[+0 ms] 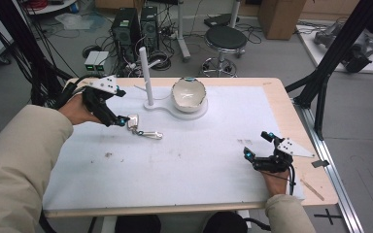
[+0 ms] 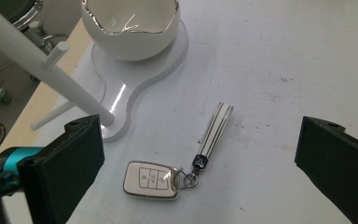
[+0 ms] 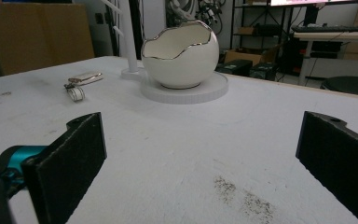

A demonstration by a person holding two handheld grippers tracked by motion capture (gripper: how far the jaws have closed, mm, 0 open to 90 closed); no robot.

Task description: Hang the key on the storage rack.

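Observation:
A white car key fob (image 1: pixel 133 121) (image 2: pixel 151 180) lies flat on the white mat, with a striped strap (image 1: pixel 150 134) (image 2: pixel 216 127) hooked to its ring. My left gripper (image 1: pixel 122 107) (image 2: pixel 200 142) stands open just left of the fob and above it, with nothing held. In the left gripper view the fob lies between the two jaws, nearer the left one. A white egg-shaped bowl (image 1: pixel 189 93) (image 2: pixel 130 28) (image 3: pixel 182 56) sits on a white stand base (image 1: pixel 175 112) (image 2: pixel 144 88) with an upright post (image 1: pixel 145 77) (image 2: pixel 37 56). My right gripper (image 1: pixel 257 145) (image 3: pixel 200 140) rests open at the table's right side, empty. The fob (image 3: pixel 86 78) shows far off in the right gripper view.
The white mat (image 1: pixel 199 155) covers most of the wooden table (image 1: pixel 291 111). Small dark specks mark the mat (image 3: pixel 242 196) near the right gripper. Beyond the table stand a black stool (image 1: pixel 226 39) and two computer towers (image 1: pixel 136 29) on the floor.

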